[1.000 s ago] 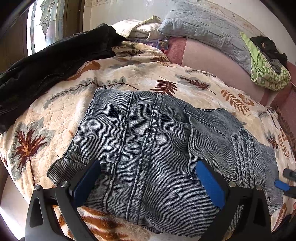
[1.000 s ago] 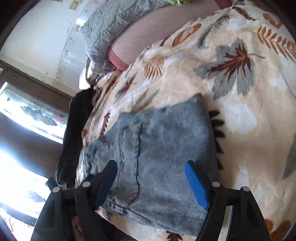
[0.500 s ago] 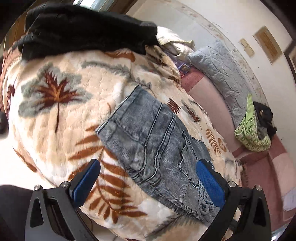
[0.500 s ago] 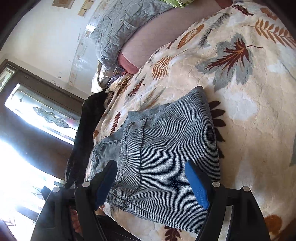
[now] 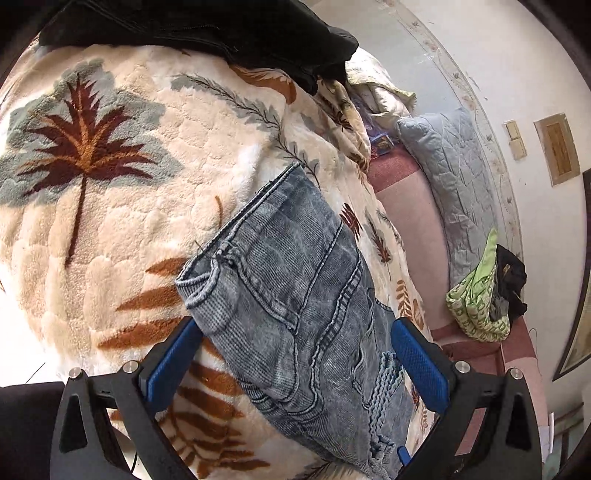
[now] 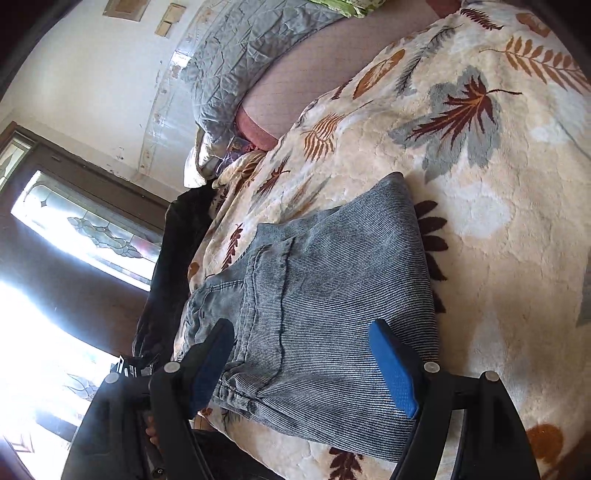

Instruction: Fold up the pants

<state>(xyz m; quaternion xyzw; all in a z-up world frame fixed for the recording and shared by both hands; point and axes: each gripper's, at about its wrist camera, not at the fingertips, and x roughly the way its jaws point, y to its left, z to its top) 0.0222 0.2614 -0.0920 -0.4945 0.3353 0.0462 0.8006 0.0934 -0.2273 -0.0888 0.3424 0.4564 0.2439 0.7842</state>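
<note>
Folded grey-blue denim pants [image 5: 295, 302] lie in a compact stack on a cream leaf-print blanket [image 5: 110, 206]. The left gripper [image 5: 295, 354] hovers over the stack's near end, wide open, its blue pads [image 5: 417, 365] either side of the denim without pressing it. In the right wrist view the same pants [image 6: 332, 295] lie flat with a back pocket showing. The right gripper [image 6: 306, 365] stands open above their near edge, nothing held between its pads [image 6: 393, 373].
A black garment [image 5: 207, 26] is heaped at the blanket's far side. A grey quilted pillow [image 5: 454, 177] leans on the wall over a pink mattress [image 5: 417, 229]. A green patterned cloth [image 5: 476, 299] lies by it. A bright window [image 6: 88, 229] is on the left.
The left gripper has rolled strongly and swung sideways, so the pants now run diagonally and look narrower between its pads. The right gripper's view tilted slightly. Both jaws stayed open.
</note>
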